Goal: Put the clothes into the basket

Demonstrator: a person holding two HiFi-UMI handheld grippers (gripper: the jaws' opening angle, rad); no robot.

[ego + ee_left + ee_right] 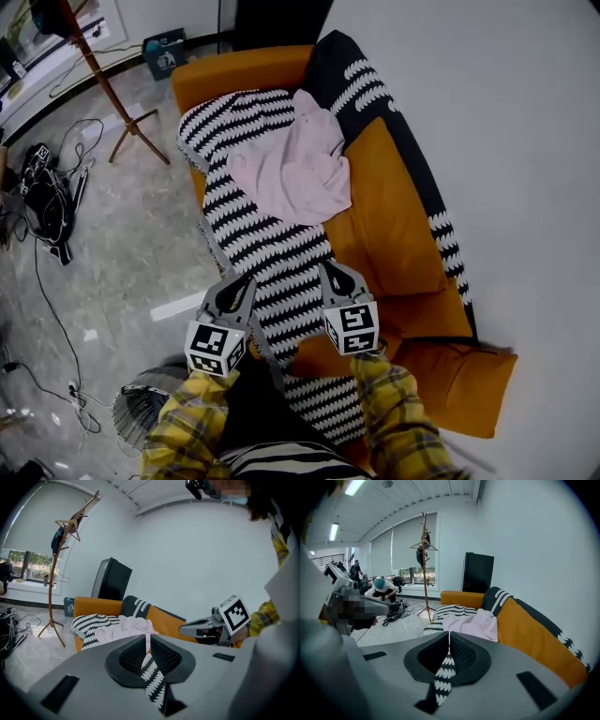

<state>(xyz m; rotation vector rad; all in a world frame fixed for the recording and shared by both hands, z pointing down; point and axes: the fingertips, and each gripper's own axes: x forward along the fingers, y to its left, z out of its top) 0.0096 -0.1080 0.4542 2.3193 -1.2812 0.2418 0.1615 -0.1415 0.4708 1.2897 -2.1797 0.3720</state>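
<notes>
A black-and-white patterned cloth [272, 248] lies spread over the seat of an orange sofa [398, 234]. A pink garment [295, 173] sits crumpled on top of it, farther along the seat. My left gripper [236, 281] is shut on the cloth's near left edge, and a strip of the pattern shows between its jaws [148, 637]. My right gripper [333, 272] is shut on the near right part of the same cloth [449, 634]. The pink garment [473, 623] lies beyond both grippers, untouched. A mesh basket [141, 408] stands on the floor at my lower left.
A wooden coat stand [108, 89] rises on the tiled floor left of the sofa. Cables and dark gear [47, 197] lie at the far left. A black patterned throw [347, 75] covers the sofa back. A white wall runs along the right.
</notes>
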